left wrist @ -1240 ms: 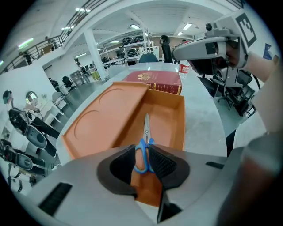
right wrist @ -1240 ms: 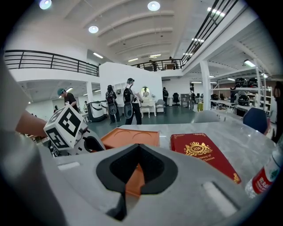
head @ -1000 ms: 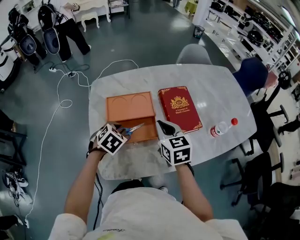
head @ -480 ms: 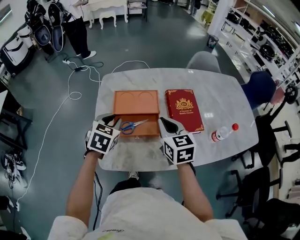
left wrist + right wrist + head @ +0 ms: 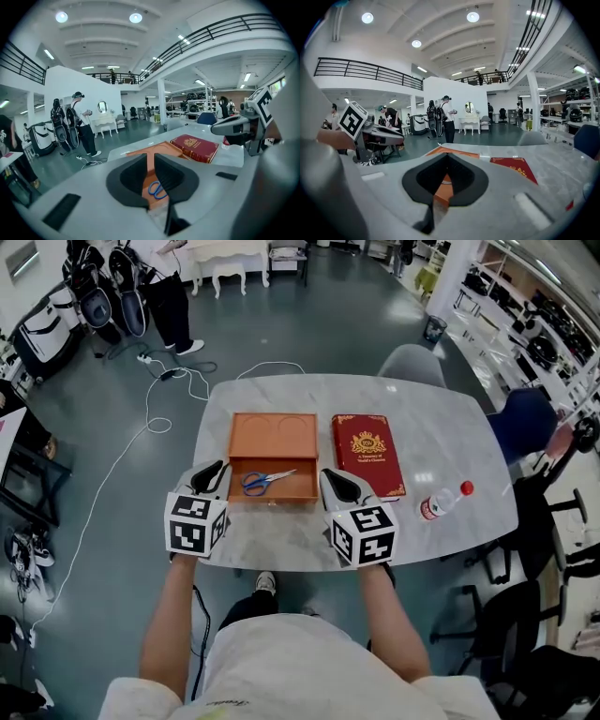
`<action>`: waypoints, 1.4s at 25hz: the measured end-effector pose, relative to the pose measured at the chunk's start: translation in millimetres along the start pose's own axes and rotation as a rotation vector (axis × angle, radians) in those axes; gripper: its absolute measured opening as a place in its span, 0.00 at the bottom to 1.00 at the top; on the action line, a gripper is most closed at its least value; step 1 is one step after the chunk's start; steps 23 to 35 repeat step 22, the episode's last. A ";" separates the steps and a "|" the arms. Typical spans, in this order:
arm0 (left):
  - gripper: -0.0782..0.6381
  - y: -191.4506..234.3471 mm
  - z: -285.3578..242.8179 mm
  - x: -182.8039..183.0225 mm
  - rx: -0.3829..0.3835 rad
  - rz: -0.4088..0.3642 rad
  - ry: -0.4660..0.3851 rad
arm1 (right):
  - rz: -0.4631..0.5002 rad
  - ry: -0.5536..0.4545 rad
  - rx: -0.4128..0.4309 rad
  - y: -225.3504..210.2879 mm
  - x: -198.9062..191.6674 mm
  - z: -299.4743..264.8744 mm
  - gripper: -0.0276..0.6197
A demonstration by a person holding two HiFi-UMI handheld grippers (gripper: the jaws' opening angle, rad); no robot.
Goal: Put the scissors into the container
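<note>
The blue-handled scissors (image 5: 265,481) lie inside the front compartment of the orange container (image 5: 273,433) on the marble table. My left gripper (image 5: 212,471) hovers at the container's front left corner with its jaws a narrow gap apart and nothing between them; through that gap the left gripper view shows the scissors (image 5: 159,190) and the container (image 5: 160,150). My right gripper (image 5: 332,478) sits at the front right corner, between the container and the book, its jaws closed together and empty. In the right gripper view the container (image 5: 451,151) lies just ahead.
A red hardcover book (image 5: 368,454) lies right of the container. A small bottle with a red cap (image 5: 442,503) lies on its side near the table's (image 5: 281,538) right front edge. Chairs stand around the table, and a white cable runs across the floor at left.
A second ago the left gripper held the scissors over the container. It has let them go; they now lie in the front compartment, and the left gripper has pulled back to the left.
</note>
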State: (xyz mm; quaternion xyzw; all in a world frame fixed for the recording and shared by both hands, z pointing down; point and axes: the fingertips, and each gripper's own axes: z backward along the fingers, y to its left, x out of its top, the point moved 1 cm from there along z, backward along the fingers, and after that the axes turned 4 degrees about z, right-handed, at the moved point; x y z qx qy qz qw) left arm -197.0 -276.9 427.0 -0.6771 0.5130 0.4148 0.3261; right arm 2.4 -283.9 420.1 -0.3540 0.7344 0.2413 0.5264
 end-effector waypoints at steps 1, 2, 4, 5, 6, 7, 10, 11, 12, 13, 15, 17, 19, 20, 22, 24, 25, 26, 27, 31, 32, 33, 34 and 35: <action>0.17 -1.8 2.8 0.1 0.005 0.007 -0.009 | 0.002 -0.001 0.002 -0.2 -0.4 2.6 0.05; 0.17 -3.7 5.2 0.0 0.010 0.013 -0.015 | 0.004 -0.003 0.003 -0.6 -0.8 5.3 0.05; 0.17 -7.8 9.6 -0.6 0.015 0.025 -0.025 | 0.006 -0.005 0.002 -1.9 -1.6 10.9 0.05; 0.17 -9.9 11.8 -1.1 0.015 0.030 -0.027 | 0.007 -0.006 0.002 -2.3 -2.1 13.6 0.05; 0.17 -11.7 14.0 -1.7 0.015 0.035 -0.030 | 0.008 -0.005 0.002 -2.5 -2.8 16.2 0.05; 0.17 -13.2 15.9 -2.2 0.017 0.040 -0.032 | 0.008 -0.005 0.003 -2.6 -3.4 18.7 0.05; 0.17 -17.7 20.4 -1.9 0.027 0.053 -0.040 | 0.011 -0.007 0.006 -3.5 -4.8 25.5 0.05; 0.17 -19.4 21.4 -1.5 0.030 0.054 -0.043 | 0.013 -0.007 0.007 -4.1 -5.1 27.4 0.05; 0.17 -20.9 22.3 -1.2 0.033 0.054 -0.046 | 0.014 -0.007 0.007 -4.8 -5.5 29.1 0.05; 0.17 -22.0 23.1 -1.2 0.037 0.054 -0.049 | 0.014 -0.007 0.008 -5.2 -5.9 30.6 0.05; 0.17 -23.6 24.7 -1.4 0.043 0.054 -0.051 | 0.016 -0.006 0.009 -5.2 -6.6 33.1 0.05; 0.17 -25.1 25.8 -1.8 0.044 0.052 -0.051 | 0.019 -0.005 0.012 -4.2 -6.8 34.8 0.05; 0.17 -26.4 25.8 -1.8 0.042 0.048 -0.052 | 0.023 -0.004 0.013 -3.8 -6.5 35.5 0.05; 0.17 -26.9 25.6 -1.9 0.042 0.047 -0.052 | 0.025 -0.004 0.014 -3.9 -6.5 35.6 0.05; 0.17 -27.9 25.0 -2.3 0.042 0.045 -0.050 | 0.028 -0.003 0.015 -4.1 -6.4 35.7 0.05; 0.17 -27.9 25.0 -2.3 0.042 0.045 -0.050 | 0.028 -0.003 0.015 -4.1 -6.4 35.7 0.05; 0.17 -27.9 25.0 -2.3 0.042 0.045 -0.050 | 0.028 -0.003 0.015 -4.1 -6.4 35.7 0.05; 0.17 -27.9 25.0 -2.3 0.042 0.045 -0.050 | 0.028 -0.003 0.015 -4.1 -6.4 35.7 0.05; 0.17 -27.9 25.0 -2.3 0.042 0.045 -0.050 | 0.028 -0.003 0.015 -4.1 -6.4 35.7 0.05; 0.17 -27.9 25.0 -2.3 0.042 0.045 -0.050 | 0.028 -0.003 0.015 -4.1 -6.4 35.7 0.05; 0.17 -27.9 25.0 -2.3 0.042 0.045 -0.050 | 0.028 -0.003 0.015 -4.1 -6.4 35.7 0.05; 0.17 -27.9 25.0 -2.3 0.042 0.045 -0.050 | 0.028 -0.003 0.015 -4.1 -6.4 35.7 0.05; 0.17 -27.9 25.0 -2.3 0.042 0.045 -0.050 | 0.028 -0.003 0.015 -4.1 -6.4 35.7 0.05; 0.17 -27.9 25.0 -2.3 0.042 0.045 -0.050 | 0.028 -0.003 0.015 -4.1 -6.4 35.7 0.05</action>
